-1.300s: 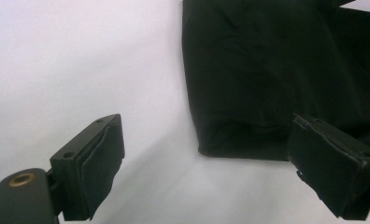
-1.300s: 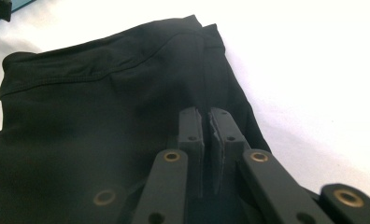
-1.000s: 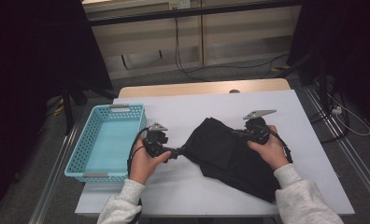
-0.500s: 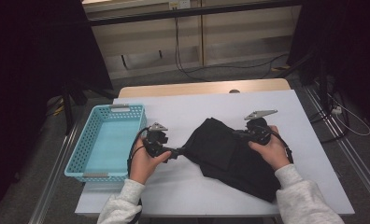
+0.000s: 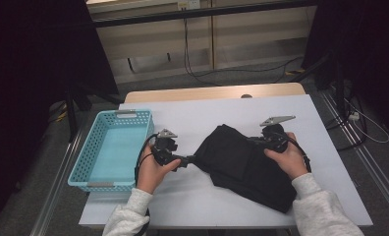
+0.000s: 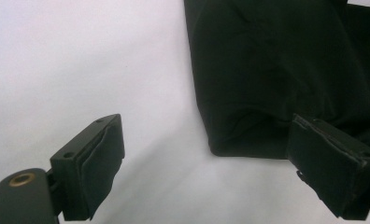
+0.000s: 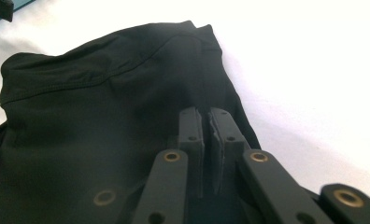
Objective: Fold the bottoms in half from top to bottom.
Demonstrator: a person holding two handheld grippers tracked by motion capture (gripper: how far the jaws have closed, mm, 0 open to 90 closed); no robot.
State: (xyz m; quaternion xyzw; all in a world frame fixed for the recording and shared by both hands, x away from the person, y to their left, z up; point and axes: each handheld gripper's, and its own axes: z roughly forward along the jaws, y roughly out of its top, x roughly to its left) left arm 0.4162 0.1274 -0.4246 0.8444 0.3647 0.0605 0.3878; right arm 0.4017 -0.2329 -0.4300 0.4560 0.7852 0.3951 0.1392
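A black garment [image 5: 246, 164] lies folded on the white table [image 5: 192, 118]. My left gripper [image 5: 188, 160] is at the garment's left corner, held low over the table. In the left gripper view the left gripper [image 6: 206, 140] is open, and the garment's corner [image 6: 276, 70] lies between the jaws near the right one, not pinched. My right gripper [image 5: 254, 140] rests over the garment's upper right part. In the right gripper view the right gripper [image 7: 204, 114] is shut, pads together, above the dark cloth [image 7: 103, 116]. I see no cloth between the pads.
A light blue plastic basket [image 5: 79, 167] stands on the table's left side, with nothing in it. A wooden strip [image 5: 212, 92] runs along the far edge of the table. Cables lie on the floor beyond. Bare white table surrounds the garment.
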